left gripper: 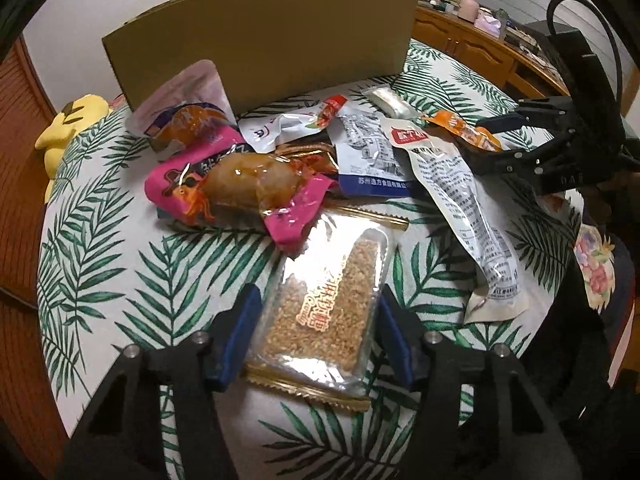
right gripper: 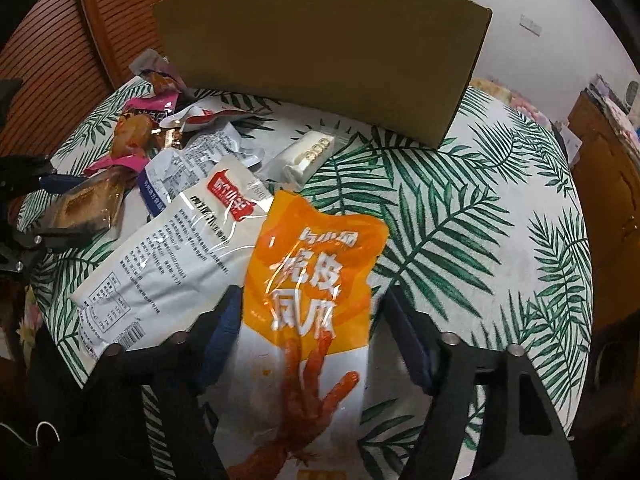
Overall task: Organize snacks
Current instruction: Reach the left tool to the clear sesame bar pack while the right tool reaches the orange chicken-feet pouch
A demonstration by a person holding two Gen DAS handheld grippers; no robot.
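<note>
A heap of snack packets lies on a leaf-print tablecloth (left gripper: 120, 280) in front of a cardboard box (left gripper: 264, 36). My left gripper (left gripper: 316, 324) is shut on a clear packet of sesame brittle (left gripper: 328, 300), its blue pads against both long sides. The same brittle packet shows at the left of the right wrist view (right gripper: 84, 208). My right gripper (right gripper: 308, 328) is shut on an orange chicken-feet packet (right gripper: 316, 276), held above the cloth. The right gripper also shows in the left wrist view (left gripper: 516, 136) with the orange packet (left gripper: 468, 130).
A pink squid packet (left gripper: 224, 192), a long white packet (left gripper: 460, 208), a blue-and-white packet (left gripper: 368, 156) and a small white packet (right gripper: 308, 152) lie in the heap. The cardboard box (right gripper: 320, 48) stands behind. A yellow plush toy (left gripper: 72, 124) sits at the left edge. A wooden cabinet (left gripper: 480, 48) stands behind.
</note>
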